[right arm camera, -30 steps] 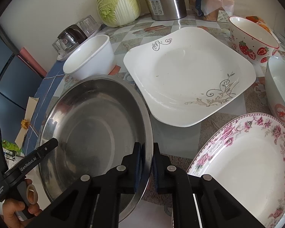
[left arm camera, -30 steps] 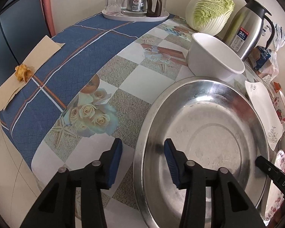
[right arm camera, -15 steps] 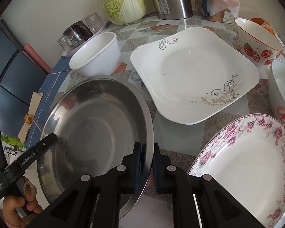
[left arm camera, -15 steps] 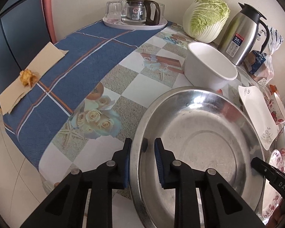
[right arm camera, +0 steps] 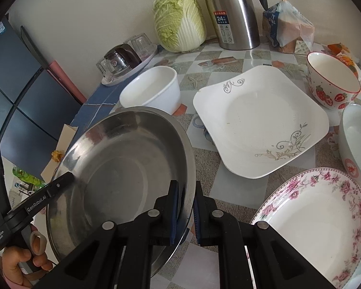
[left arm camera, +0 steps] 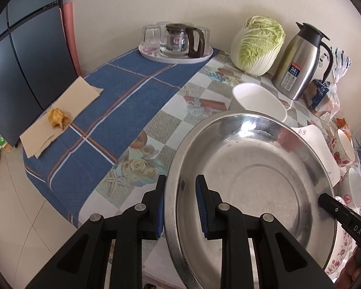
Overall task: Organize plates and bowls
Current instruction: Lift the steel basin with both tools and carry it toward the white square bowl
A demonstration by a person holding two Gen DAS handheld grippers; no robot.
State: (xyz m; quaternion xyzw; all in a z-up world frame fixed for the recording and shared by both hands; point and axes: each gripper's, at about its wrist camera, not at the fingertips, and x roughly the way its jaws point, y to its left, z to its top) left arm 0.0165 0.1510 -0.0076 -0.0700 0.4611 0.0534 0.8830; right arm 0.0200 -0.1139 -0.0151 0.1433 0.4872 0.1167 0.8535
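Left gripper (left arm camera: 180, 204): blue-padded fingers straddle the near-left rim of the round stainless-steel basin (left arm camera: 250, 187); the outer pad touches the rim, the inner pad stands off the inside wall, so the hold is not fully clenched.
Stainless-steel basin: held over the table edge between both tools; in the right wrist view its right rim (right arm camera: 187, 159) lies between the pads.
Right gripper (right arm camera: 185, 213): clenched on the basin's right rim, pads pressing both faces.
Plain white round bowl (right arm camera: 154, 90): just behind the basin, touching or nearly so.
Glass teapot tray (left arm camera: 175, 53): far behind the basin, to the left.
Napa cabbage (right arm camera: 179, 30): behind the basin, against the wall.
Steel thermos jug (right arm camera: 233, 12): right of the cabbage.
White square plate with scroll pattern (right arm camera: 260, 120): right of the basin, apart from it.
Pink-floral round plate (right arm camera: 320, 224): right of the basin, near front.
Strawberry-print bowl (right arm camera: 332, 82): far right of the basin, behind the square plate.
White bowl with red mark (right arm camera: 356, 142): far right of the basin.
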